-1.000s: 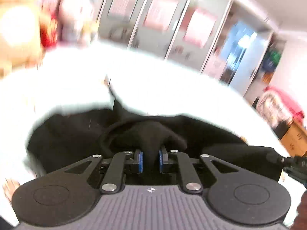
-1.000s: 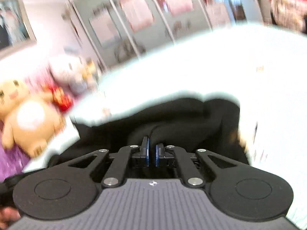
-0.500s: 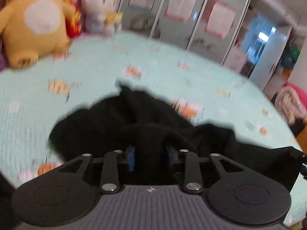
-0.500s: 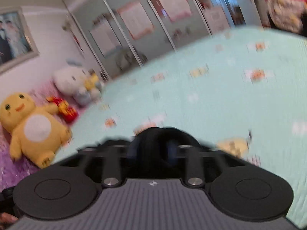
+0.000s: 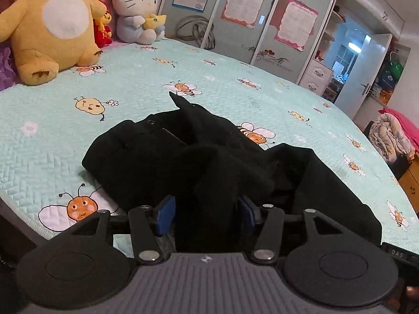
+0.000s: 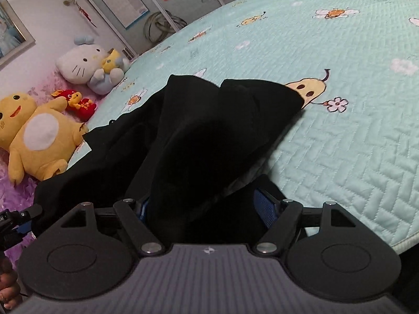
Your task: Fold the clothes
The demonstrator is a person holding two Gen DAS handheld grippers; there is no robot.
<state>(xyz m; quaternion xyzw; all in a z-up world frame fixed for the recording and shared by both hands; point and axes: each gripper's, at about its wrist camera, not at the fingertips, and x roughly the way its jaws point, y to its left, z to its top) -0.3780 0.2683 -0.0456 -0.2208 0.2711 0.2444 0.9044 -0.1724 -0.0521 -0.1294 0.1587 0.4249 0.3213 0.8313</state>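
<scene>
A black garment (image 5: pixel 146 151) with a button and zip lies crumpled on the mint quilted bed cover (image 5: pixel 235 83), close to the bed's near edge. My left gripper (image 5: pixel 207 212) is open, its blue pads (image 5: pixel 165 212) wide apart with a fold of black cloth lying loose between them. In the right wrist view the same garment (image 6: pixel 209 115) spreads over the bed cover (image 6: pixel 340 144). My right gripper (image 6: pixel 204 206) is open too, with cloth draped between its fingers and partly hiding the left pad.
A yellow plush (image 5: pixel 52 26), a small red toy (image 5: pixel 103 30) and a white cat plush (image 5: pixel 136 7) sit at the bed's far left. Wardrobe doors (image 5: pixel 243 13) stand behind. A heap of bedding (image 5: pixel 390 136) lies right. The mattress edge (image 5: pixel 21 217) runs near left.
Both grippers were shut on the black cloth a second ago; both have opened wide. The garment has come down onto the bed and the views have steadied.
</scene>
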